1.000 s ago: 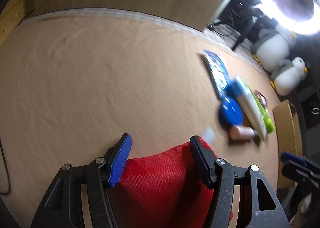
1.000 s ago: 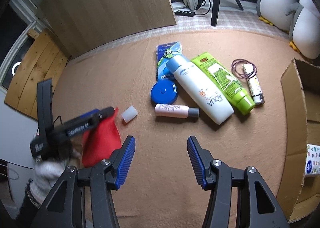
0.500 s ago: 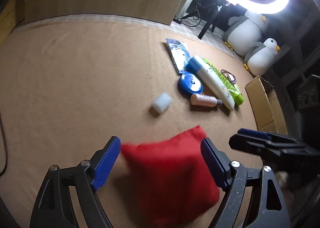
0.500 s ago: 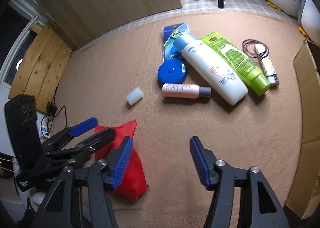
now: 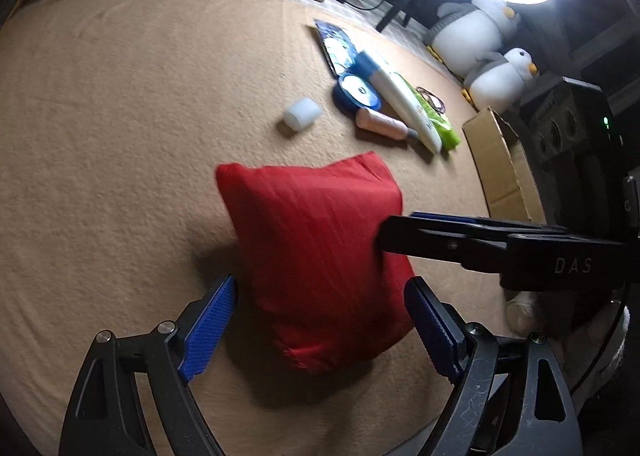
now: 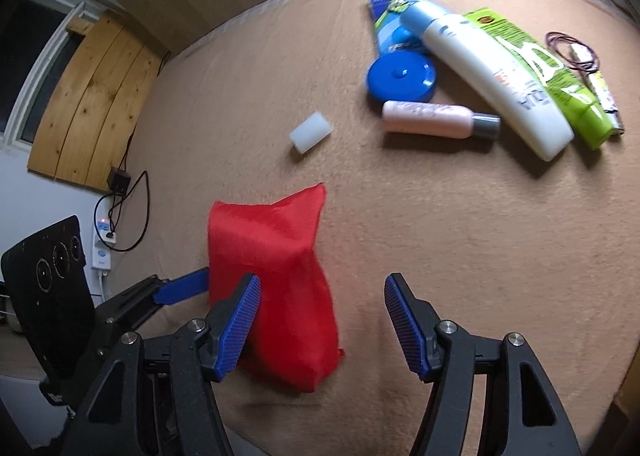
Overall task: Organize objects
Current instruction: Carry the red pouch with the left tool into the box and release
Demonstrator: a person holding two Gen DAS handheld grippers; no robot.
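"DAS" is read on the right gripper [image 5: 384, 240], angled down beside the red bag [image 5: 320, 256], which is released by the just-widened left gripper [image 5: 320, 332].

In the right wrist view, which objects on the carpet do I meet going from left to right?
red bag → white block → blue round case → pink bottle → white tube → green tube

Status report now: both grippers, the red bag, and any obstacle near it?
Left gripper open, jaws just widened, astride red bag without pressing. Right gripper open, just widened, empty, beside bag. White block lies beyond, clear.
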